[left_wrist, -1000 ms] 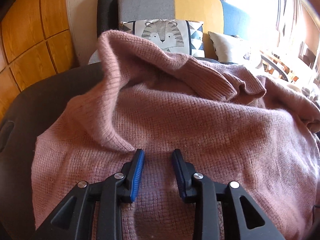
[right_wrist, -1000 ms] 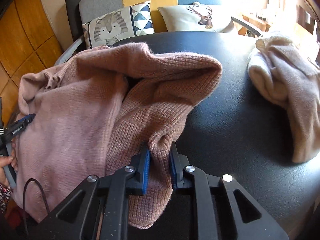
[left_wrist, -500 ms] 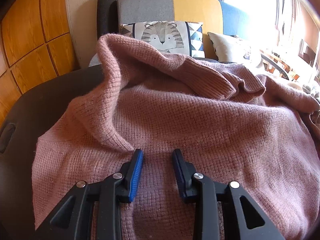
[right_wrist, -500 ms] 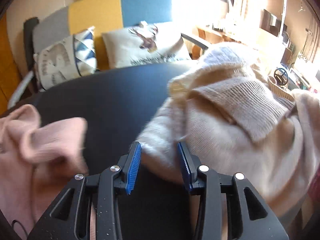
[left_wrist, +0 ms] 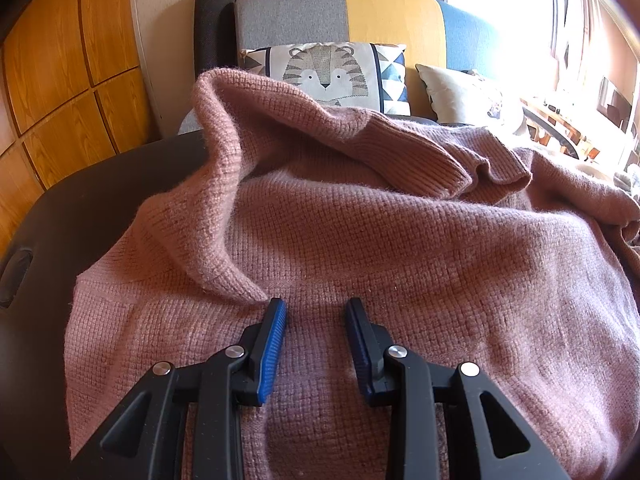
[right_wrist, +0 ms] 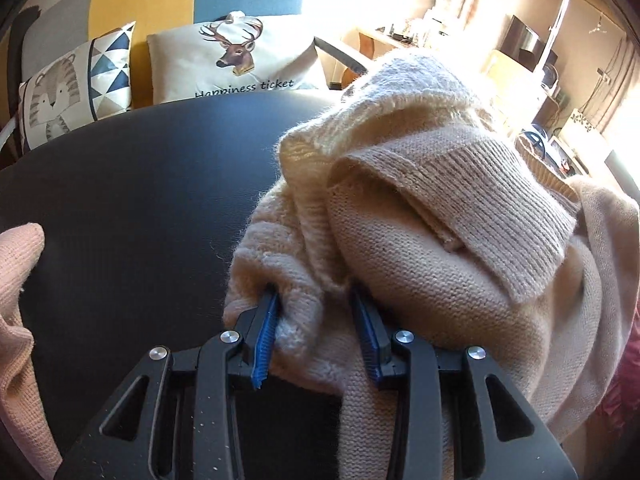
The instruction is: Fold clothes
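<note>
A pink knit sweater [left_wrist: 380,248] lies spread and rumpled on the dark table [left_wrist: 104,184], one sleeve folded across its top. My left gripper [left_wrist: 316,312] is open and empty, hovering just over the sweater's near part. In the right wrist view a cream knit sweater [right_wrist: 420,240] lies bunched on the table [right_wrist: 140,200]. My right gripper [right_wrist: 316,300] is open, its jaws pushed around a fold of the cream sweater's near edge. The pink sweater's edge [right_wrist: 16,300] shows at the far left there.
A grey, yellow and blue sofa [left_wrist: 360,16] stands behind the table with a tiger cushion [left_wrist: 328,72] and a deer cushion [right_wrist: 240,60]. Wooden panels [left_wrist: 68,80] are at the left. Cluttered furniture [right_wrist: 540,80] stands at the right.
My right gripper let go of the pink sweater, opened, swung right and pushed into the cream sweater's edge. My left gripper stayed open over the pink sweater, barely moving.
</note>
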